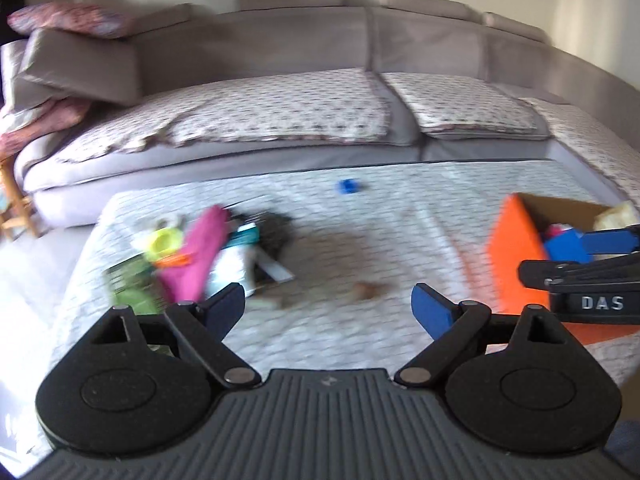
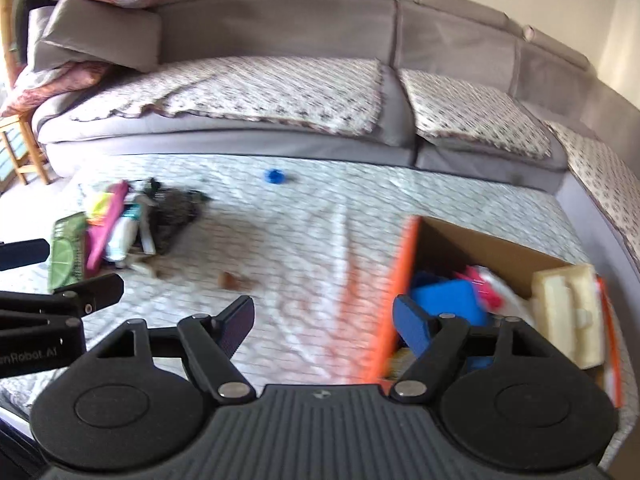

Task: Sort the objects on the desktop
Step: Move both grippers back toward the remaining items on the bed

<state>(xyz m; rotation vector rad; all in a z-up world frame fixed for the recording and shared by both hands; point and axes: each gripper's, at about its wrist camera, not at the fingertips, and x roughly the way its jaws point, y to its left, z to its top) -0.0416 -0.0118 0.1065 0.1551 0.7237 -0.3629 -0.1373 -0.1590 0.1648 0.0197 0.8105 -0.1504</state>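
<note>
We see a table covered with a pale patterned cloth (image 1: 360, 220), standing in front of a grey sofa (image 1: 280, 48). Our left gripper (image 1: 329, 309) hovers over the cloth with its blue-padded jaws spread wide and nothing between them. Our right gripper (image 2: 325, 319) is likewise spread apart and empty, its right finger (image 2: 412, 326) above the near edge of an orange cardboard box (image 2: 400, 280). The box sits at the right of the table and holds a blue item (image 2: 444, 300), something pink, and a cream-coloured block (image 2: 568, 316).

At the left of the table lies a blurred pile of clutter (image 1: 208, 248): a pink piece, a yellow-green round thing, a green packet and a dark tangle. A small blue object (image 1: 348, 186) rests alone near the far edge, well apart from both. A small brown item (image 2: 230, 279) lies on the cloth between pile and box.
</note>
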